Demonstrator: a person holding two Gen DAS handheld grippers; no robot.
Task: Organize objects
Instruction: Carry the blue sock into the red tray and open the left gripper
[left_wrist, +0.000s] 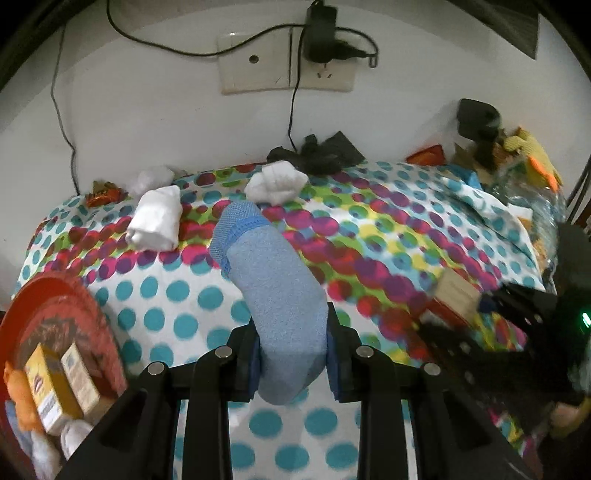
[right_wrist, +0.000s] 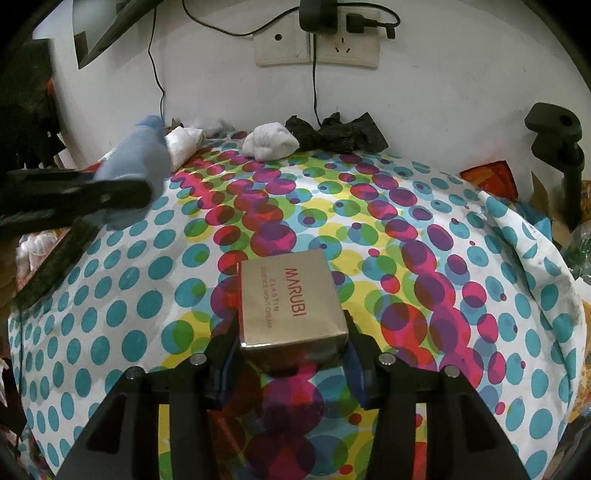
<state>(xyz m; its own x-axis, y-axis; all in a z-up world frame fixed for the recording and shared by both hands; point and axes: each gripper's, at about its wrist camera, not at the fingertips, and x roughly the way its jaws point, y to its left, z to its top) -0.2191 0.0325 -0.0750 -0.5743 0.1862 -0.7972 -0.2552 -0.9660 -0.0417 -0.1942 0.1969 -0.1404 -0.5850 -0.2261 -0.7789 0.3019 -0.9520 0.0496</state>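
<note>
My left gripper (left_wrist: 291, 363) is shut on a rolled blue sock (left_wrist: 273, 284) and holds it above the dotted cloth. The sock also shows blurred in the right wrist view (right_wrist: 136, 162), at the left. My right gripper (right_wrist: 291, 363) is shut on a gold MARUBI box (right_wrist: 290, 301), held above the cloth; it shows blurred in the left wrist view (left_wrist: 456, 295). Two white sock rolls (left_wrist: 157, 221) (left_wrist: 277, 182) lie on the cloth near the wall. A red tray (left_wrist: 55, 314) at the left holds small boxes (left_wrist: 61, 384).
The table wears a dotted cloth (right_wrist: 129, 288). Crumpled black plastic (right_wrist: 336, 133) lies by the wall under a socket with cables (right_wrist: 317, 40). A black clamp (right_wrist: 557, 147) and clutter stand at the right. An orange wrapper (left_wrist: 105, 195) lies at the back left.
</note>
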